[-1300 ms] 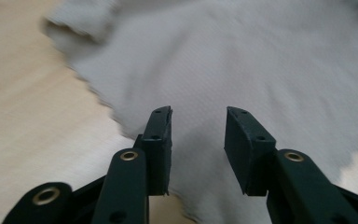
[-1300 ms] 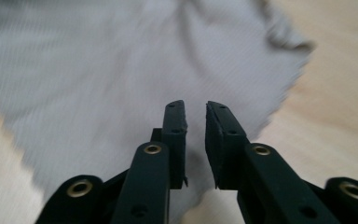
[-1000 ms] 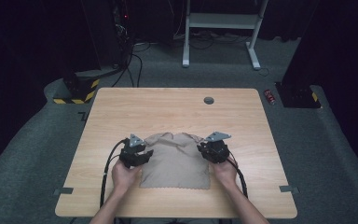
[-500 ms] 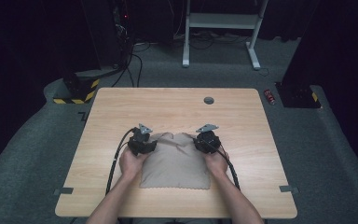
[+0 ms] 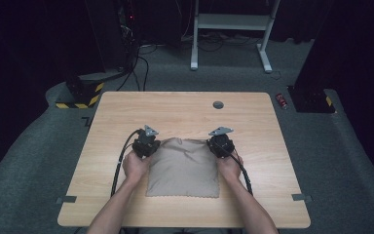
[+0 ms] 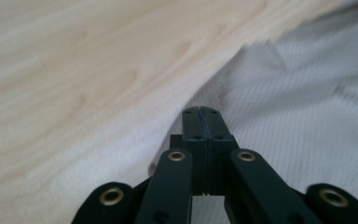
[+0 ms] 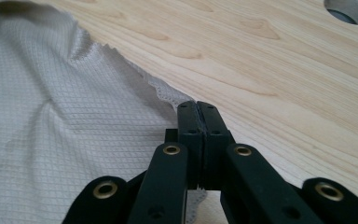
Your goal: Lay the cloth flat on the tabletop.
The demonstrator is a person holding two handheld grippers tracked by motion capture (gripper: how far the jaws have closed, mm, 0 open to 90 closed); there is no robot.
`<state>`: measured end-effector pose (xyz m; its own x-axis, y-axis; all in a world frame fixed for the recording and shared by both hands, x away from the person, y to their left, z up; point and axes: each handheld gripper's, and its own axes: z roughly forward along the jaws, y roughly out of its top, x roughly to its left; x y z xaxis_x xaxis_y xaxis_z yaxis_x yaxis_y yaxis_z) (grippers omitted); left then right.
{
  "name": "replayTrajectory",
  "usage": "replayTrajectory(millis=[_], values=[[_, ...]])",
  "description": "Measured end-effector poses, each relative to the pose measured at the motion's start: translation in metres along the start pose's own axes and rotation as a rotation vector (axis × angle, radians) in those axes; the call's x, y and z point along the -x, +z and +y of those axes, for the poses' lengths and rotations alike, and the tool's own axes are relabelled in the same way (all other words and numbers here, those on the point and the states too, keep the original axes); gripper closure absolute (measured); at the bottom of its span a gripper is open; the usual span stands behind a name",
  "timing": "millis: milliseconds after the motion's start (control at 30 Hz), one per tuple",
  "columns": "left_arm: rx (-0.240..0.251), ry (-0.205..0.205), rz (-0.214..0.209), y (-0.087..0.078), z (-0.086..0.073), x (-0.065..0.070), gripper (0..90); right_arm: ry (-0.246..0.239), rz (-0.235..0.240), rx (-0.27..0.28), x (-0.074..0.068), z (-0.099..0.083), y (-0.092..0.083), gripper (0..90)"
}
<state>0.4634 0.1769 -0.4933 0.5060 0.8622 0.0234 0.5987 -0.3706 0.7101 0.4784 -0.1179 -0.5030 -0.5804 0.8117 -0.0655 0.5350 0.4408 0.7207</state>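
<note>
Gripping the far corners of the beige cloth [image 5: 182, 165], both tools are clamped: the left gripper [image 6: 200, 112] has just been closing and its jaws now meet on the cloth's edge, and the right gripper [image 7: 197, 106] has likewise just been closing, its jaws pinching the scalloped hem at the other corner. By my reading, the grasp is done and the work that follows, lifting and folding or spreading the cloth, is all to come, since the fabric lies flat on the wooden table [image 5: 126, 105] toward the person, with only its far edge puckered between the two tools. In the left gripper view the cloth spreads to the right of the jaws and beneath them; in the right gripper view it spreads to their left. It looks thin and limp, with a fine woven grid, soft creases near each pinch and a zigzag-cut border.
</note>
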Motion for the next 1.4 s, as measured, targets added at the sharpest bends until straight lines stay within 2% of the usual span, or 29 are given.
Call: replayTrajectory(millis=[100,200,300,367,433,567,633,700,800,867,900,1000,1100,1167,1200,1233,1267,1300,1333,1400], values=[[0.009,-0.028,-0.008,0.002,0.008,-0.005,89.7,0.025,-0.011,-0.003,0.006,-0.001,0.000,88.9],[-0.010,-0.036,0.001,0.007,0.015,-0.009,89.8,0.057,-0.024,-0.001,0.014,-0.002,-0.001,89.0],[-0.014,-0.060,0.006,0.012,0.017,-0.014,89.8,0.060,-0.046,-0.017,0.021,0.003,-0.002,89.0],[-0.024,-0.073,0.015,0.017,0.018,-0.017,89.8,0.062,-0.050,-0.005,0.024,0.006,-0.002,89.0],[-0.032,-0.079,0.023,0.022,0.019,-0.018,89.8,0.064,-0.052,-0.043,0.026,0.009,0.005,88.9],[-0.032,-0.107,0.051,0.031,0.021,-0.022,89.4,0.083,-0.063,-0.071,0.027,0.012,0.018,88.4],[-0.045,-0.129,0.071,0.035,0.018,-0.025,87.4,0.066,-0.077,-0.089,0.026,0.014,0.025,85.1],[-0.031,-0.140,0.080,0.033,0.017,-0.027,80.1,0.081,-0.078,-0.073,0.027,0.016,0.024,77.9],[0.009,-0.132,0.069,0.024,0.015,-0.025,70.6,0.111,-0.060,-0.023,0.028,0.019,0.015,75.3],[0.038,-0.138,0.028,0.017,0.012,-0.022,66.8,0.104,-0.024,0.007,0.025,0.019,0.007,77.2],[0.042,-0.119,0.009,0.014,0.010,-0.018,65.7,0.093,-0.008,0.013,0.022,0.018,0.006,77.9],[0.032,-0.065,-0.020,0.012,0.003,-0.006,62.4,0.037,0.042,-0.013,0.010,0.014,0.009,79.7],[0.012,-0.026,-0.027,0.015,-0.002,0.001,60.3,0.028,0.038,-0.055,0.007,0.010,0.020,79.7],[-0.012,-0.020,-0.012,0.019,-0.004,-0.001,58.6,0.051,0.013,-0.063,0.012,0.008,0.026,78.0],[-0.019,-0.024,-0.003,0.020,-0.005,-0.003,57.9,0.081,-0.005,-0.048,0.018,0.007,0.027,74.8],[-0.032,-0.044,0.009,0.023,-0.007,-0.009,57.4,0.099,-0.020,-0.041,0.021,0.006,0.027,73.0],[-0.014,-0.073,-0.001,0.024,-0.009,-0.014,56.7,0.127,-0.038,-0.030,0.027,0.004,0.028,71.2],[-0.011,-0.096,0.014,0.024,-0.009,-0.018,57.1,0.142,-0.052,-0.024,0.031,0.003,0.028,69.0],[-0.017,-0.102,0.039,0.025,-0.009,-0.022,55.7,0.159,-0.061,-0.028,0.034,0.003,0.027,68.6],[-0.023,-0.120,0.061,0.025,-0.008,-0.029,55.0,0.165,-0.071,-0.040,0.035,0.002,0.025,68.2]])
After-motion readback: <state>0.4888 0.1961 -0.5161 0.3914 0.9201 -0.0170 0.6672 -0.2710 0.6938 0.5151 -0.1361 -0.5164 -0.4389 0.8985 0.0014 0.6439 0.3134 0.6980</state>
